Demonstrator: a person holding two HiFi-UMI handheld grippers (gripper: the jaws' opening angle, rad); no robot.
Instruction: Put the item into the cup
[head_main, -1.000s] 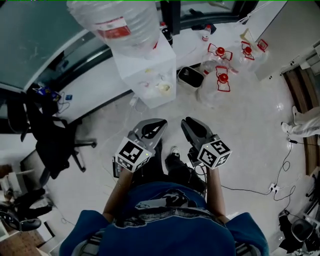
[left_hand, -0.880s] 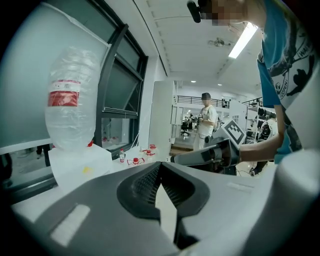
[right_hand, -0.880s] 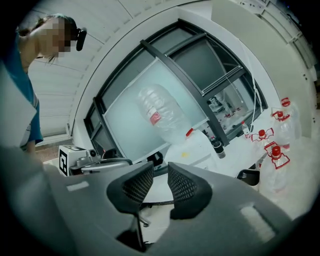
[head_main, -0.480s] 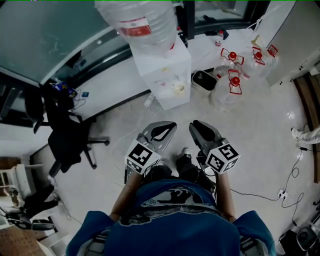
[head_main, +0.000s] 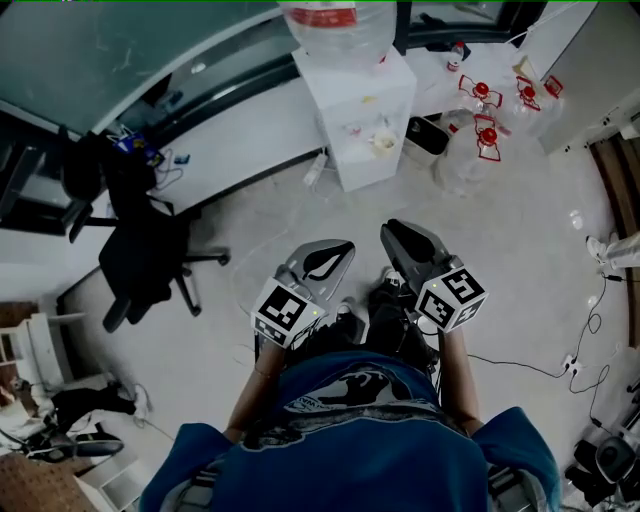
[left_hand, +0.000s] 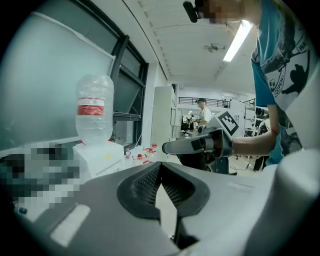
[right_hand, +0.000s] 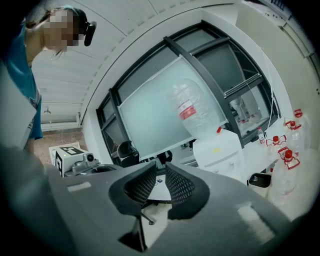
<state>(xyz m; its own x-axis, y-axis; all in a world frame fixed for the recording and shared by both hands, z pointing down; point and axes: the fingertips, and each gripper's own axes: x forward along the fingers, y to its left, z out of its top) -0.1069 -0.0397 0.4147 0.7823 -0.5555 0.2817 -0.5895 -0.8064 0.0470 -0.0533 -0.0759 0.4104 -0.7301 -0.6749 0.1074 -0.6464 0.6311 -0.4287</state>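
The left gripper (left_hand: 159, 166), held low in front of a person in a blue shirt (head_main: 350, 455), has its 2 jaws pressed together at the tips, with nothing between them. The right gripper (right_hand: 161, 168) is level with it and just beside it. Its 2 jaws stand a narrow gap apart and are also empty. Neither an item nor a cup can be made out in any of the 3 views.

Both grippers point across a pale floor (head_main: 520, 260) toward a white water dispenser (head_main: 360, 120) against the glass wall. It is topped by 1 upturned clear bottle (left_hand: 94, 112) with a red label, and whether that bottle holds water cannot be told. To the dispenser's right, a small black bin (head_main: 428, 135) sits on the floor, its contents unclear. Just beyond it, several clear jugs with red caps (head_main: 470, 160) are clustered together. A black office chair (head_main: 145, 255) stands well apart, to the left.
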